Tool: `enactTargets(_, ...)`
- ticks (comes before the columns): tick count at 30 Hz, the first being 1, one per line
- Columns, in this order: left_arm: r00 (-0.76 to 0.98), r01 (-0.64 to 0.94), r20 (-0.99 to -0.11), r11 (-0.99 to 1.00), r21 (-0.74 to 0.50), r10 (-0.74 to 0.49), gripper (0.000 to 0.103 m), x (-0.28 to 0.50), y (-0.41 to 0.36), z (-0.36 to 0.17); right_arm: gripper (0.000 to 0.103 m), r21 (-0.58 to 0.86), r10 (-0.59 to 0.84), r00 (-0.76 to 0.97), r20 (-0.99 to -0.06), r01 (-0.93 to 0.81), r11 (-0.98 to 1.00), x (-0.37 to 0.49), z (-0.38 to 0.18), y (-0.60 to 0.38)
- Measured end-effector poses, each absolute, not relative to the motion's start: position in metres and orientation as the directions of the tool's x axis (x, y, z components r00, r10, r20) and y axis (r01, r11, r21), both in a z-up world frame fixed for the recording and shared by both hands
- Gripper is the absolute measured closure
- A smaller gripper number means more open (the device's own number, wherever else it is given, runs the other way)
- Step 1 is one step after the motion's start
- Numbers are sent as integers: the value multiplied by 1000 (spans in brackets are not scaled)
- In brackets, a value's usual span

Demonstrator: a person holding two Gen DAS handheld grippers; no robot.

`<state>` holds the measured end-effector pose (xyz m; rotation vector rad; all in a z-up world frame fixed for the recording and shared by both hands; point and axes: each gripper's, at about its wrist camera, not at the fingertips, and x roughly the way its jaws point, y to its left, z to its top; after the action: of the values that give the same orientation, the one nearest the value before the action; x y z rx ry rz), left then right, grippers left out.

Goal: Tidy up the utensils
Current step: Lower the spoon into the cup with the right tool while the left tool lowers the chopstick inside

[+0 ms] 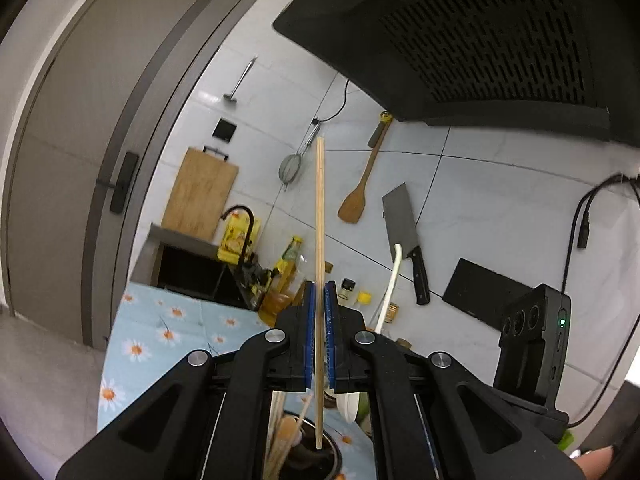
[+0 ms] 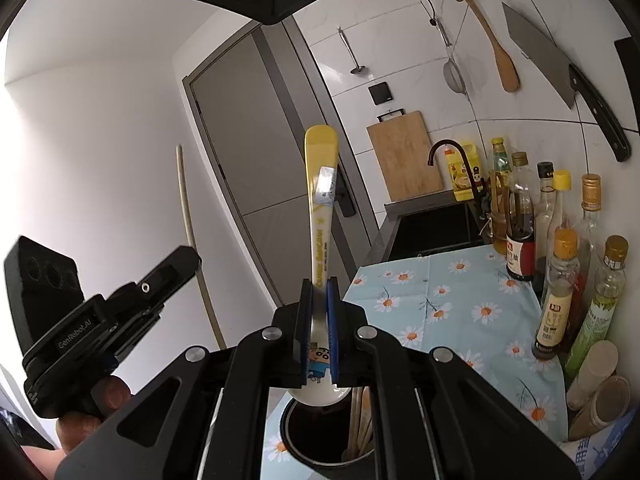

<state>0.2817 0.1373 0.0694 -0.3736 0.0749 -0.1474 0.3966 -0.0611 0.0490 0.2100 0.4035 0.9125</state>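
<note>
Left gripper point(image 1: 319, 300), low centre of its own view, has its blue pads pinched on a single wooden chopstick point(image 1: 320, 216), which stands nearly upright through the jaws, top end against the white tiled wall point(image 1: 460, 200) at mid frame, lower end over the dark utensil holder point(image 1: 316, 454) at the bottom edge. Right gripper point(image 2: 319, 300) pinches a white spoon point(image 2: 320, 240) with a yellow handle end and cartoon print; bowl hangs below the pads, just above the holder's rim. More wooden sticks, probably chopsticks, stand inside the holder. Holder sits on a daisy-print tablecloth point(image 2: 460, 304). Bottles point(image 2: 520, 224) line the right edge of the right-wrist view.
</note>
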Motion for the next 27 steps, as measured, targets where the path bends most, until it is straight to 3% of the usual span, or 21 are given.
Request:
enactTargets(6, 989, 87, -85, 952, -294, -117, 99, 291, 126, 57, 95, 354, 802, 530, -276, -719, 598, 399, 32, -51)
enactTargets(27, 965, 41, -240, 962, -271, -109, 99, 307, 119, -11, 95, 334, 735, 540, -410, -661, 672, 395, -35, -40)
